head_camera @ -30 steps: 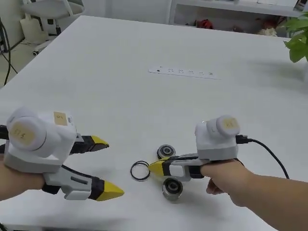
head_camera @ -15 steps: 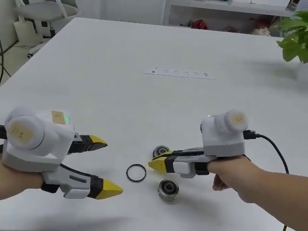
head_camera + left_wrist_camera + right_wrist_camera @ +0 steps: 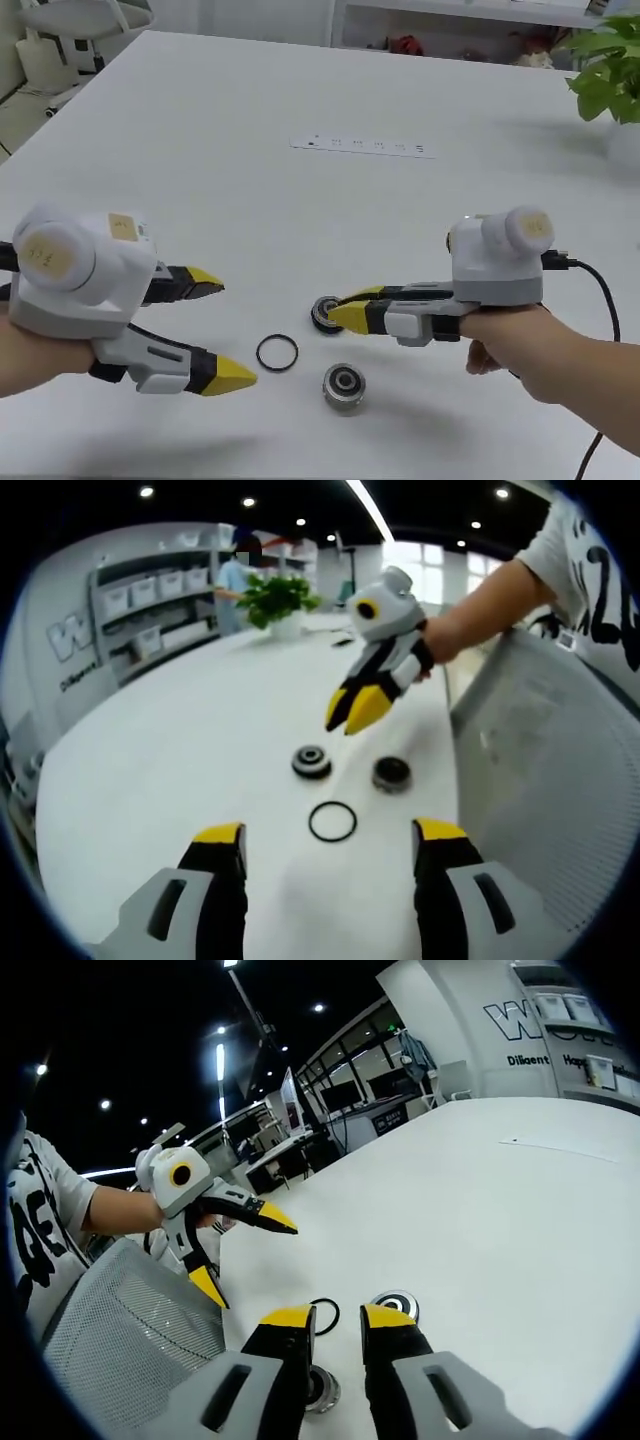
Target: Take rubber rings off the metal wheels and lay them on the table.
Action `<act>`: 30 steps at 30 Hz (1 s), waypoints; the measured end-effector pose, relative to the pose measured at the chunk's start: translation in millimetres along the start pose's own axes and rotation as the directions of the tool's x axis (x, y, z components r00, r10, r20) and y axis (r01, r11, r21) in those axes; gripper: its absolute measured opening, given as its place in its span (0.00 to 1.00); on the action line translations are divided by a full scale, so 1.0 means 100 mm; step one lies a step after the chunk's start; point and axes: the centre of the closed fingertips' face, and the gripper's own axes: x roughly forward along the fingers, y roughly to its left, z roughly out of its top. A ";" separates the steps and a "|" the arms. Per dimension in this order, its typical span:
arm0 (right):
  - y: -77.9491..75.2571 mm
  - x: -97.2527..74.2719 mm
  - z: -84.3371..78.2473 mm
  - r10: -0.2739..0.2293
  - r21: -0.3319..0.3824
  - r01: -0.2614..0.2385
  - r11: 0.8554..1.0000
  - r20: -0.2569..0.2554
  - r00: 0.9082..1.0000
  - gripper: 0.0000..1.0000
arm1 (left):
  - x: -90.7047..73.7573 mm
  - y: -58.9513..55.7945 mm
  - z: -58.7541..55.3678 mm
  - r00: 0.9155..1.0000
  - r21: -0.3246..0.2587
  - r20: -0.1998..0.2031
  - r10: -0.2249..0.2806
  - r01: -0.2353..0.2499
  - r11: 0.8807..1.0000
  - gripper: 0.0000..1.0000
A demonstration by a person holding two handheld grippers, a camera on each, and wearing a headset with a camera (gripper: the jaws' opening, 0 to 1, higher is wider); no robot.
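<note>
A thin black rubber ring lay flat on the white table, near two metal wheels, with lots of open room behind. The left gripper had its jaws wide apart, and the right gripper had only a small gap, beside the far wheel. The blurry wall letters seemed to say "Diligent".

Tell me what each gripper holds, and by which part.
Nothing. The left gripper and right gripper are both open and empty; the rubber ring lies loose on the table.
</note>
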 end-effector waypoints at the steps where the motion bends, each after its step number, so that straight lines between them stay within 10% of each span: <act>1: -0.02 -0.01 0.00 -0.007 -0.003 0.007 1.000 0.003 1.000 0.17 | 0.01 0.01 0.01 1.000 0.001 0.000 0.000 0.000 1.000 0.68; 30: -0.43 0.04 -0.23 -0.073 -0.151 0.061 0.987 -0.076 0.994 0.24 | 0.40 0.21 0.21 0.999 0.006 -0.003 -0.038 0.038 0.999 0.61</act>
